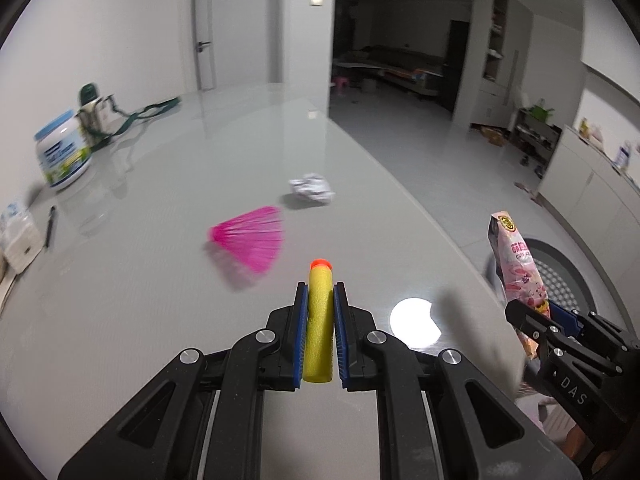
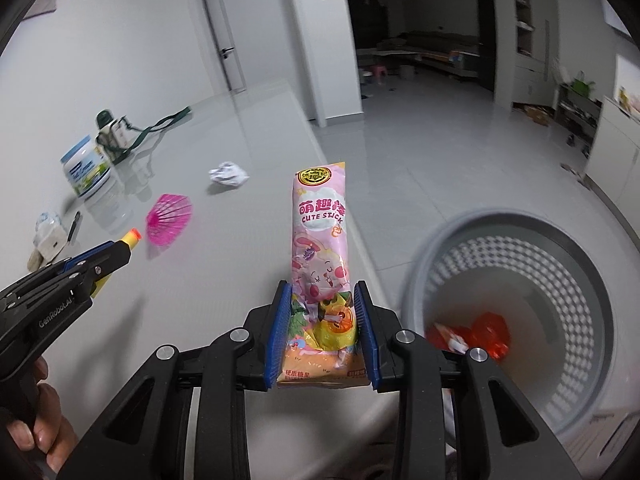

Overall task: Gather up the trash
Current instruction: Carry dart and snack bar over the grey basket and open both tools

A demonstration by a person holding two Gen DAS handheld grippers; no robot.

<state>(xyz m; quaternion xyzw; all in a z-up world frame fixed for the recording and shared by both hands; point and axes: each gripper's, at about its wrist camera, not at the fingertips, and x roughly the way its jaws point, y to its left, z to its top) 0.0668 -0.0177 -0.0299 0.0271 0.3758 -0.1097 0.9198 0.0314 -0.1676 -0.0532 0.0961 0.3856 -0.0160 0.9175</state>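
A yellow foam dart [image 1: 319, 320] with an orange tip is clamped between the pads of the left gripper [image 1: 320, 292], its tip poking out past the fingertips over the pale table [image 1: 160, 300]. A pink candy wrapper [image 2: 322, 256] is pinched at its lower end by the right gripper [image 2: 322, 292] and stands up tall between the jaws. Both pieces of trash are thus held off the table, and the step in hand is judged to be the carry to the bin. The grey basket [image 2: 560, 236] stands on the floor just beyond the table edge, to the right of the wrapper, and something red and orange [image 2: 476, 336] is already seen lying at its bottom. Left on the table are a crumpled white paper ball [image 1: 312, 189] and a pink paper umbrella [image 1: 252, 236], near each other and well apart from the basket. For the next move, each load would need to be brought over the basket's mouth, the wrapper being the nearer, and the jaws parted only once the piece hangs inside the rim; the tall, light wrapper may be expected to flutter or catch on the edge if it is let go too early.
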